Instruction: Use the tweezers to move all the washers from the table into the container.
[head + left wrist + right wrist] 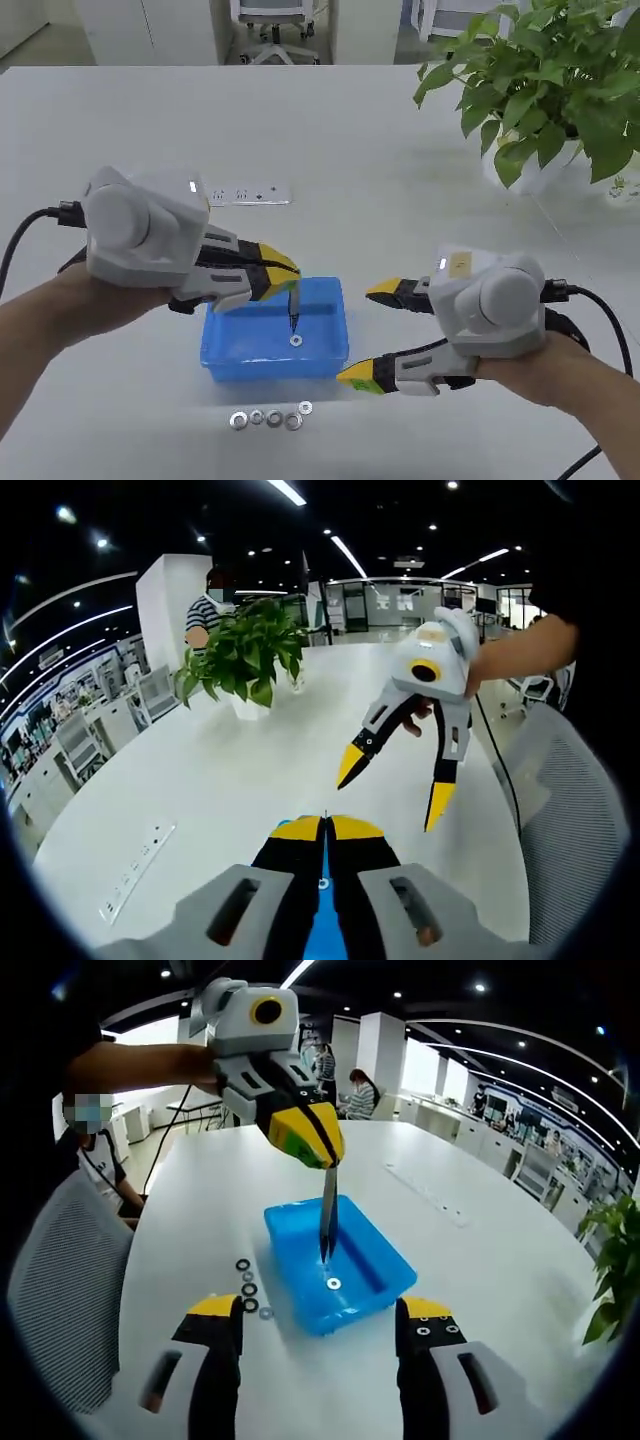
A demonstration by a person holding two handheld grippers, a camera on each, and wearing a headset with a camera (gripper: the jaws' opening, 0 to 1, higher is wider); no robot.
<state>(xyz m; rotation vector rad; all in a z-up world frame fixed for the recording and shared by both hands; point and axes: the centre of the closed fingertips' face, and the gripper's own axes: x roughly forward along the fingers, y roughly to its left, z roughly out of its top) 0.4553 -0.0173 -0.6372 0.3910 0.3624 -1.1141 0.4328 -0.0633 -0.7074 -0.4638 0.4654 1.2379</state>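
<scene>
My left gripper (287,271) is shut on a pair of dark tweezers (294,311), which point straight down into the blue container (222,355). One washer (296,341) lies on the container floor just under the tweezer tips. Several washers (273,418) lie in a row on the table in front of the container. My right gripper (367,335) hovers open at the container's right side, with nothing between its jaws. In the right gripper view the tweezers (328,1215) hang from the left gripper (322,1156) over the container (285,1260), with the loose washers (249,1289) to its left.
A potted plant (540,90) stands at the table's far right. A white socket strip (245,195) lies behind the container. Office chairs stand beyond the far table edge. A person is behind the plant (245,655) in the left gripper view.
</scene>
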